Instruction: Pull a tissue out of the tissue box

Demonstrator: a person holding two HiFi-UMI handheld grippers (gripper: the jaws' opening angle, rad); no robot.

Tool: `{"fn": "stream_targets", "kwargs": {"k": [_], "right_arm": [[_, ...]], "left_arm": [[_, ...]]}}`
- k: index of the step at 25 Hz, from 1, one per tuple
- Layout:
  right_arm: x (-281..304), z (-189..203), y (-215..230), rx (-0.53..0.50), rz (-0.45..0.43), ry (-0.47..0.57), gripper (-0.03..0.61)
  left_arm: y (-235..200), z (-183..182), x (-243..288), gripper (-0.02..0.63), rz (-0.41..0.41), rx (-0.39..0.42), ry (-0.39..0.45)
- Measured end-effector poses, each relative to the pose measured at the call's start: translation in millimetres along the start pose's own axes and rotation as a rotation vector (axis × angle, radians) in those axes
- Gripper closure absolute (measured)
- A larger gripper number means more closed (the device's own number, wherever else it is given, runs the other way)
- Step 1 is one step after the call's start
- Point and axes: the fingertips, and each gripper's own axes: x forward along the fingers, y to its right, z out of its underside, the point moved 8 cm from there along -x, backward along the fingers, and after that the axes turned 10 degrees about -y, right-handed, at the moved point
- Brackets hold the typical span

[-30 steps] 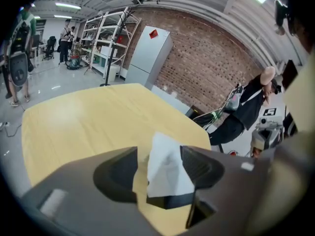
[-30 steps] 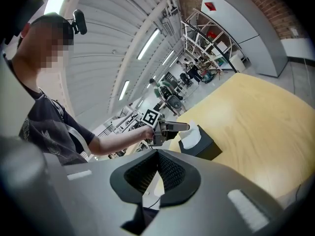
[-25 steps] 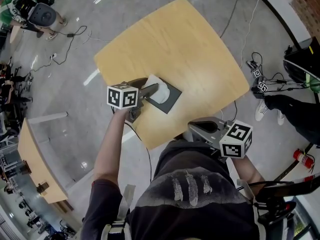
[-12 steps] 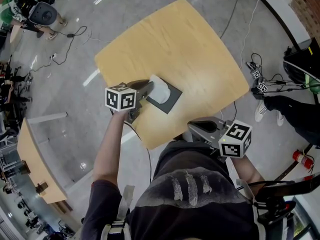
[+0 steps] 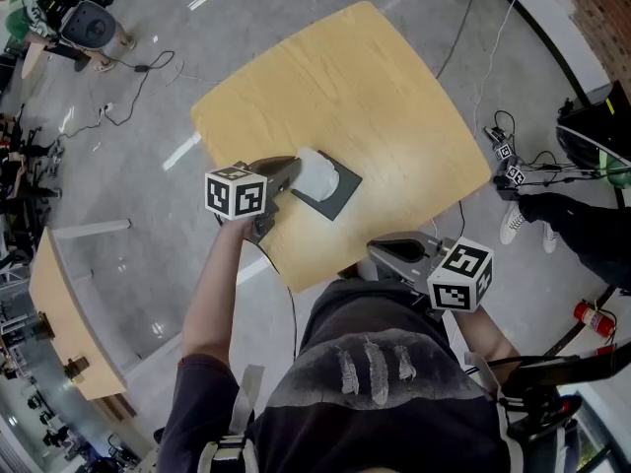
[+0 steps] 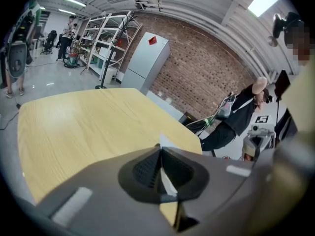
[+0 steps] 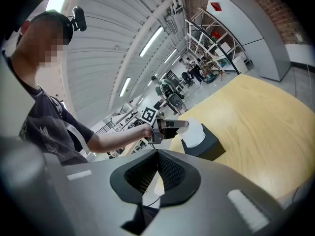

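A dark grey tissue box (image 5: 340, 193) lies on the wooden table (image 5: 375, 97), with a white tissue (image 5: 317, 175) standing up out of its top. My left gripper (image 5: 296, 171) reaches in from the left, and its jaws have just been closing on the tissue. In the left gripper view the gripper (image 6: 160, 149) is shut with a white sliver of tissue (image 6: 168, 183) pinched between the pads. The right gripper view shows the box (image 7: 209, 145), the tissue (image 7: 195, 131) and the left gripper (image 7: 181, 124) at it. My right gripper (image 5: 380, 250) hangs shut and empty at the table's near edge.
Cables (image 5: 148, 67) trail over the grey floor around the table. A person in dark clothes (image 5: 577, 220) sits at the right, near a fire extinguisher (image 5: 592, 315). Another wooden table (image 5: 59, 313) stands at the left.
The left gripper's jaws, open around the tissue a second ago, have shut on it. The right gripper has stayed still.
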Motion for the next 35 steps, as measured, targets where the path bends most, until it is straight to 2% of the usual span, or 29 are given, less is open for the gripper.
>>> {"fn": "stream_targets", "kwargs": {"k": [20,27,35], "right_arm": [[5.4,11.2,-3.8,-0.042,-0.028,-0.009,0.580],[6.5,15.1,-25.4,-0.063,-0.031,-0.017,0.580],[10.9,17.9,-36.4,-0.090,-0.043,-0.034,0.580]], "left_arm": [[14.7,-1.5,-19.7,0.607,-0.030,0.037,0.052],[31.4,4.2,-46.7,0.607,-0.032,0.045,0.095],[38.0,6.9,-75.7,0.607,-0.038,0.015,0.180]]}}
